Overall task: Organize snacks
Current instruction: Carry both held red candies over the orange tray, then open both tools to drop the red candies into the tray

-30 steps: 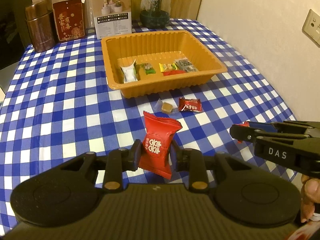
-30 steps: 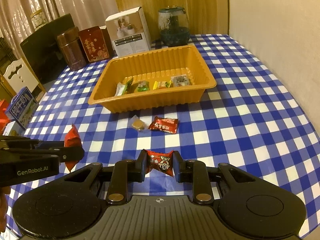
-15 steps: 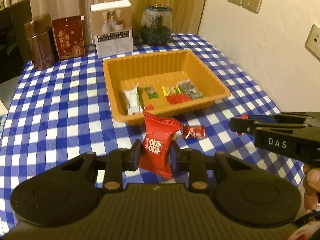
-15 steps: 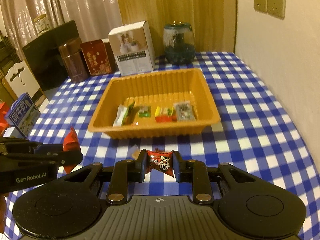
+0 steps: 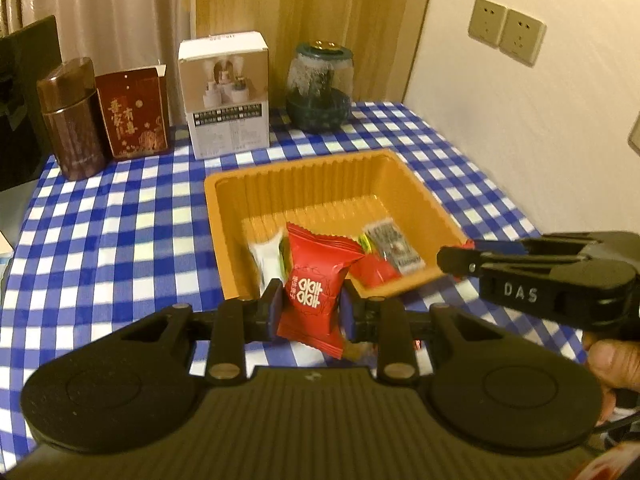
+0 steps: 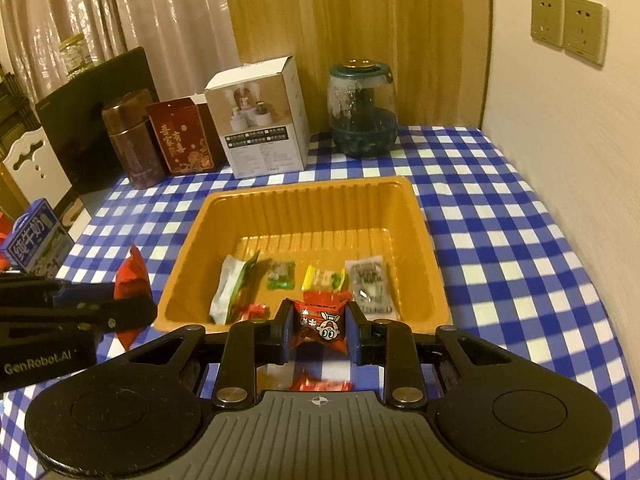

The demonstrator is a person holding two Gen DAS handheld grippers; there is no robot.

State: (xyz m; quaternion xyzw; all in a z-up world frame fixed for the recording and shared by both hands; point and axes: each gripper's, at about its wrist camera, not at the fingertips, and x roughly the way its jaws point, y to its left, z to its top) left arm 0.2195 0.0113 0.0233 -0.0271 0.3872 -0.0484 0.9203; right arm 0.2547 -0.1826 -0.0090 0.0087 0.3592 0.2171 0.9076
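From the left wrist we see the orange tray [image 5: 224, 216], a ribbed plastic rectangle on the blue-and-white checked tablecloth [image 5: 100, 216]. Inside it lie a white packet [image 5: 266, 258], a grey packet [image 5: 394, 246] and a red wrapper [image 5: 374, 272]. Our left gripper [image 5: 310, 306] is clamped on a glossy red pillow-shaped snack bag [image 5: 316, 284], held upright before the tray's near wall. The right gripper [image 5: 456, 260] reaches in from the right edge of the picture, a hand [image 5: 612, 364] beneath it.

From the right wrist the tray [image 6: 404, 204] holds a white-and-green packet [image 6: 232, 288], a green candy [image 6: 281, 275], a yellow candy [image 6: 322, 278] and a grey packet [image 6: 370, 284]. The right gripper [image 6: 319, 328] pinches a small red crinkled candy [image 6: 320, 320] just above the tray's near rim. At left, the left gripper [image 6: 136, 310] carries its red bag [image 6: 134, 276] beside the tray. Another red wrapper [image 6: 320, 384] lies on the cloth below.
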